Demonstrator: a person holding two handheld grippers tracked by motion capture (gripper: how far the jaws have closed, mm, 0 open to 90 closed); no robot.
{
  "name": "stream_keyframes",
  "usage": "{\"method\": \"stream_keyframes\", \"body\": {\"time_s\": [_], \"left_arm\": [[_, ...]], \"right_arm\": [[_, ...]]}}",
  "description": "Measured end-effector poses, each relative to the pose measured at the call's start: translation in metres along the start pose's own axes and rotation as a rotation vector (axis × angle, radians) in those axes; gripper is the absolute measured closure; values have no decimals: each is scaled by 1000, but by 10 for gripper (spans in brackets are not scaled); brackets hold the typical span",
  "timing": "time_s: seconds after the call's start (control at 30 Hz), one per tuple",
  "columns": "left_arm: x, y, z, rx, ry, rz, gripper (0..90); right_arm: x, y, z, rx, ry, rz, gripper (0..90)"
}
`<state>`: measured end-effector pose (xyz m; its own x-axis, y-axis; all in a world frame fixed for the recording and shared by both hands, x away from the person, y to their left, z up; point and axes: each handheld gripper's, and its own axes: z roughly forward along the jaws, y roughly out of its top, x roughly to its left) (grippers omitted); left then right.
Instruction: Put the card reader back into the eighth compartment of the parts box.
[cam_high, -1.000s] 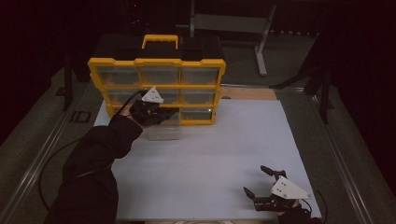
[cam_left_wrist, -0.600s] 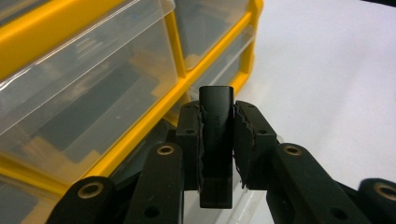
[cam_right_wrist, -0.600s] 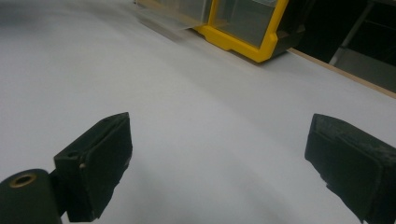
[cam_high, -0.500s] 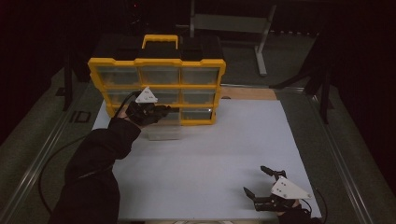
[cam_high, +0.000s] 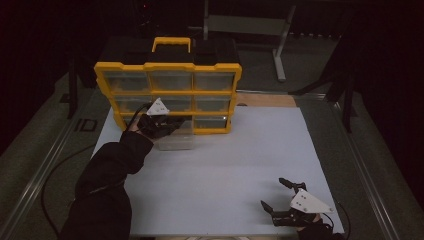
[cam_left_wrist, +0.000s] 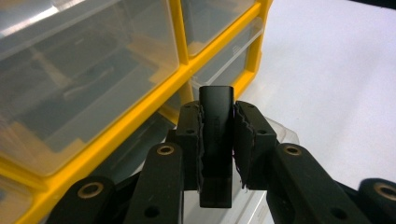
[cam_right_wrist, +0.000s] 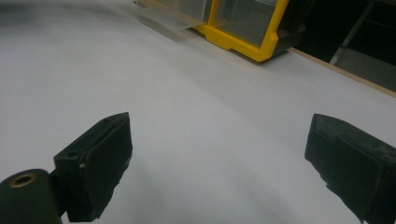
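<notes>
At the near face of the yellow organizer (cam_high: 167, 85), above the clear drawer (cam_high: 176, 141) pulled out onto the white surface (cam_high: 240, 165), the left claw (cam_left_wrist: 217, 122) is clamped on a small black block (cam_left_wrist: 215, 140). To do this well, keep the block upright, centre it over the drawer's open tray, lower it inside the walls and only then release. The right claw (cam_high: 280, 195), jaws apart, rests at the near right, well away.

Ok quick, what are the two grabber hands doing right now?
Left gripper: shut on a small black block, above the pulled-out clear drawer.
Right gripper: open, holding nothing, low over the white table.
</notes>
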<state>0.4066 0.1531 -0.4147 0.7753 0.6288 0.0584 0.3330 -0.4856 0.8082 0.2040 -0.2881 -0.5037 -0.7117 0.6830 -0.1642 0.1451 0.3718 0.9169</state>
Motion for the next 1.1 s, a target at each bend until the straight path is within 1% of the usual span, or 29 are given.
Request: {"method": "stream_keyframes", "body": {"time_s": [0.07,0.2,0.27,0.33,0.37,0.47,0.5,0.53,0.63,0.7,0.73,0.8,0.83,0.87,0.9,0.93,0.97,1.0,1.03,1.07,1.1], "left_arm": [[1,-2,2,5,9,3,736],[3,-6,5,15,6,-12,736],[3,-6,7,30,7,-11,735],[3,-7,8,36,-4,-20,735],[3,-7,9,41,2,-20,735],[3,-7,11,58,-2,-26,735],[4,-7,12,71,-10,-31,735],[4,-7,13,80,-8,-26,734],[4,-6,13,85,2,-30,734],[4,-4,11,77,-8,-31,730],[4,-3,10,70,5,-30,725],[5,-1,6,51,11,-45,632],[6,1,4,38,6,-52,583],[6,2,2,36,-2,-57,555],[5,3,1,39,0,-54,505],[5,3,0,40,-3,-51,485],[3,4,-1,48,-3,-45,443],[3,4,-2,52,-3,-41,374],[2,4,-2,56,-5,-33,357],[0,5,-3,56,5,-29,311],[0,5,-4,56,0,-31,267]], "right_arm": [[0,0,0,1,0,1,74],[0,0,0,1,-1,0,75],[0,0,0,2,1,1,75],[0,0,0,3,0,-1,75],[0,0,0,4,1,0,74],[0,0,0,2,-1,0,74],[0,0,0,3,-1,1,74],[0,0,0,3,-1,0,75],[0,0,0,2,0,0,75],[-1,0,0,3,0,-1,75],[-1,0,0,2,-1,0,75],[0,0,0,3,-1,2,75],[0,0,0,2,-1,1,74],[0,0,0,3,-1,0,75],[0,0,0,3,-2,1,74],[0,0,0,3,-1,0,75],[0,0,0,3,-2,2,75],[0,0,0,3,-2,2,75],[0,0,0,3,-1,2,75],[0,0,0,4,-2,2,75],[0,0,0,4,-2,1,74]]}}
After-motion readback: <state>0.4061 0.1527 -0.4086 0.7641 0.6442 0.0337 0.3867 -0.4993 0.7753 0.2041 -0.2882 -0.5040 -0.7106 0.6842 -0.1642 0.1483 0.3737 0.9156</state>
